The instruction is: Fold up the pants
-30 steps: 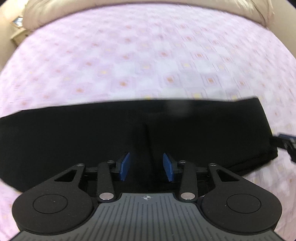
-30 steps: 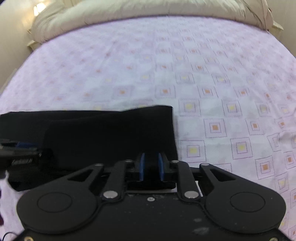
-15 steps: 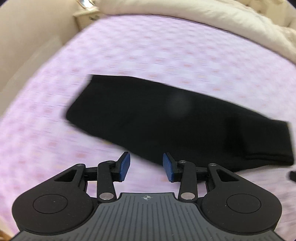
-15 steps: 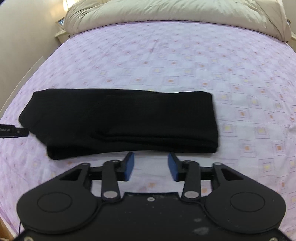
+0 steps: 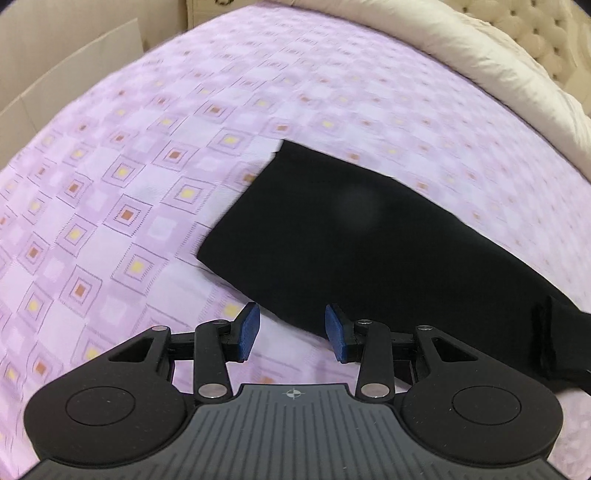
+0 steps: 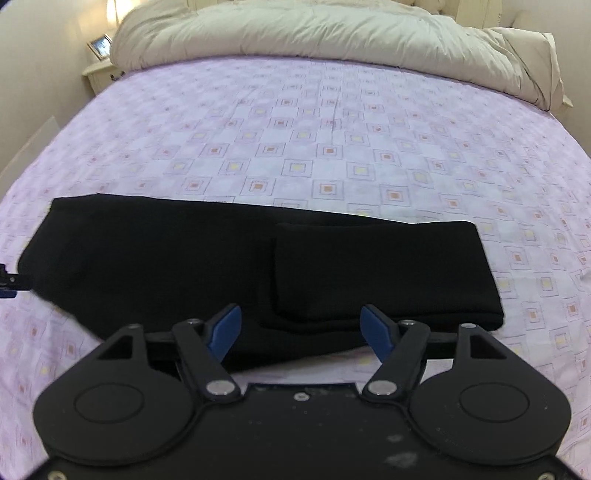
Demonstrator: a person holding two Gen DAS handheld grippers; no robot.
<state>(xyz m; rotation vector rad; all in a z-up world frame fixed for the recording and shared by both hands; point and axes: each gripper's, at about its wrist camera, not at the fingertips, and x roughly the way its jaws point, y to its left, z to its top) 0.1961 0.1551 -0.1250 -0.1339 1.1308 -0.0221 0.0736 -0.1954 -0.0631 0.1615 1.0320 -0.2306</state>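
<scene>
Black pants (image 6: 258,266) lie folded in a long band on the bed (image 6: 332,122), short of the duvet (image 6: 332,33). Left tool (image 5: 291,332) and right tool (image 6: 301,328) gape wide at their near edge, holding nothing.

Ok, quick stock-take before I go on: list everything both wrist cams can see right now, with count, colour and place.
pants: one, black, folded into a long band lying flat across the near part of the bed.
bed sheet: one, lilac with small square motifs, covering the bed.
duvet: one, cream, bunched along the far end of the bed.
picture frame: one, small, on a pale nightstand at far left.
cardboard: pale sheet beside the bed's left edge.
left gripper: black with blue pads, open, at the pants' left end.
right gripper: black with blue pads, open, above the pants' near edge.
</scene>
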